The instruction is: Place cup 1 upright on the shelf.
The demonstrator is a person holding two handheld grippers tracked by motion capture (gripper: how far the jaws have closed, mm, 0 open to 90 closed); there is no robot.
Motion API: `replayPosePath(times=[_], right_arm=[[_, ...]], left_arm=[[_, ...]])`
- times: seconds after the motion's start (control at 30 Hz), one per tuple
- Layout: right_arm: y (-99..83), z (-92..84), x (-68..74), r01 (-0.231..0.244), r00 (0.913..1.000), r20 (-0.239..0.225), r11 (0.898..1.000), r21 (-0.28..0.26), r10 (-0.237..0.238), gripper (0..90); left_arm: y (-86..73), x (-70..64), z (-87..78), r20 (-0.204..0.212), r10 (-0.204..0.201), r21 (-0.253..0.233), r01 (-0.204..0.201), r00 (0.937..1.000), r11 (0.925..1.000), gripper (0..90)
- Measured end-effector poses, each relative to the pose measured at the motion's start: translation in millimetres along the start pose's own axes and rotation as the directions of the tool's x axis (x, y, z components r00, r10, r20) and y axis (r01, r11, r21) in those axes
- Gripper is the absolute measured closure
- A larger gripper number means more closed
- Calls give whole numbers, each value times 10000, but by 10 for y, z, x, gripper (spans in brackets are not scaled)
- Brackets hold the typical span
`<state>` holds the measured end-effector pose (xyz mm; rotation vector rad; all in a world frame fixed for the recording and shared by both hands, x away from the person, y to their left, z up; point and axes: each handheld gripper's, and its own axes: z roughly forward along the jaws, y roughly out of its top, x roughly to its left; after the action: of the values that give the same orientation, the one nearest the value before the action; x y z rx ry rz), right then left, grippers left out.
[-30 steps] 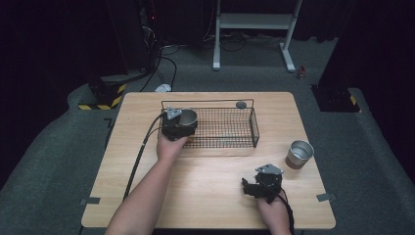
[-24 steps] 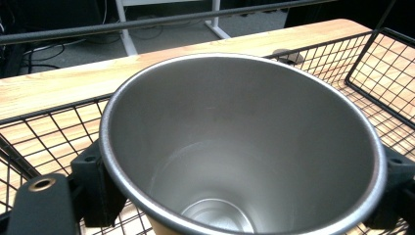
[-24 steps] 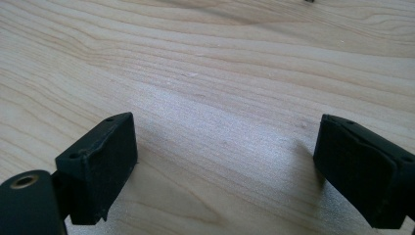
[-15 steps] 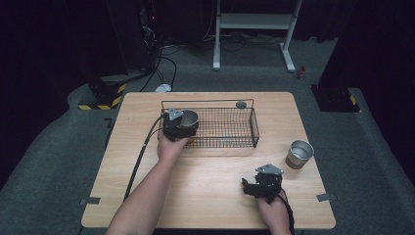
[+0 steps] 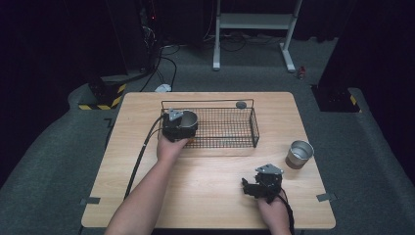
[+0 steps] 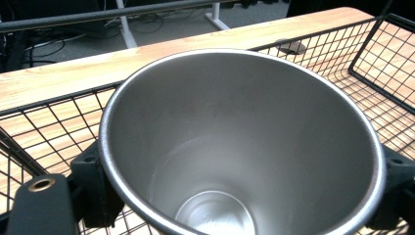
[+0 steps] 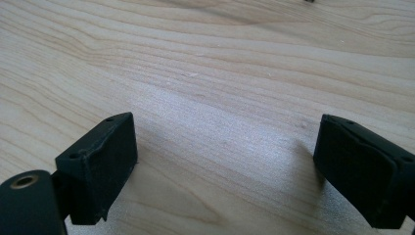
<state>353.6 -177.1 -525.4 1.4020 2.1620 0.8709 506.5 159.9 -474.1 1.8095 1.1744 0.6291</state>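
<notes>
- Steel cup (image 6: 240, 147) pinched between left gripper (image 5: 179, 123) jaws, one jaw on each side of its wall, just below the rim; cup upright, mouth up, nothing inside.
- Cup sits at the left end of the black wire basket (image 5: 230, 128), over the mesh floor; can't tell if its base touches the mesh.
- Basket is on the far half of the wooden table (image 5: 147, 161); small dark round object (image 5: 241, 104) on the table just beyond the basket's far rim.
- Second steel cup (image 5: 299, 154) stands upright on the table, right of the basket, well apart from it.
- Right gripper (image 5: 262, 183) low over the table near the front edge, jaws spread wide, bare wood between them, holding nothing.
- Left gripper's cable (image 5: 142, 152) trails back along the forearm.
</notes>
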Motion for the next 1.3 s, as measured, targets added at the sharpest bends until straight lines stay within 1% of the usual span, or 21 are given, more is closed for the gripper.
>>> replayPosePath(times=[0.1,0.13,0.33,0.47,0.5,0.67,0.73,0.83,0.9,0.93,0.97,1.03,1.07,1.13,1.2,1.3], right_arm=[[0,0,0,1,10000,1,10000,-2,-1,91],[0,0,0,1,10000,1,10000,-3,-1,91],[0,0,0,0,10000,1,10000,0,0,91],[0,0,0,1,10000,2,10000,-1,-1,91],[0,0,0,0,10000,1,10000,1,0,91],[0,0,0,-4,10000,2,10000,0,4,90],[0,0,0,0,10000,2,10000,-2,0,91],[0,0,0,1,10000,2,10000,-3,-1,91],[0,0,1,-5,10000,2,10000,-1,5,91],[0,0,1,-6,10000,1,10000,0,6,91],[0,0,0,2,10000,1,10000,-1,-2,91],[0,0,0,-1,10000,2,10000,0,1,91],[0,0,0,0,10000,2,10000,-2,0,91],[0,0,0,1,10000,2,10000,-1,-1,91],[0,0,0,1,10000,3,10000,-4,-1,91],[0,0,0,2,10000,1,10000,-3,-2,91]], left_arm=[[1,-3,-7,-70,86,69,-86,9999,9999,134],[3,-5,-12,-172,118,147,-115,9998,9998,135],[9,6,-31,-143,51,376,-46,9999,9993,134],[15,3,-34,-220,113,509,-102,9997,9987,128],[22,4,-34,-251,62,625,-46,9997,9980,114],[41,1,-45,-398,136,631,-110,9991,9979,68],[48,-1,-48,-538,97,707,-59,9985,9975,24],[51,3,-55,-472,45,746,-10,9989,9972,6],[58,8,-75,-543,71,744,-30,9985,9972,6],[59,7,-80,-525,-33,744,72,9986,9972,6],[63,15,-96,-354,-105,776,132,9993,9969,6],[64,11,-105,-339,-105,781,131,9994,9969,6],[65,9,-123,-230,-136,742,152,9996,9971,6],[68,14,-145,-301,-143,758,165,9994,9970,6],[61,22,-168,-228,-331,705,346,9992,9969,6],[57,34,-196,-248,-346,715,363,9991,9968,6]])
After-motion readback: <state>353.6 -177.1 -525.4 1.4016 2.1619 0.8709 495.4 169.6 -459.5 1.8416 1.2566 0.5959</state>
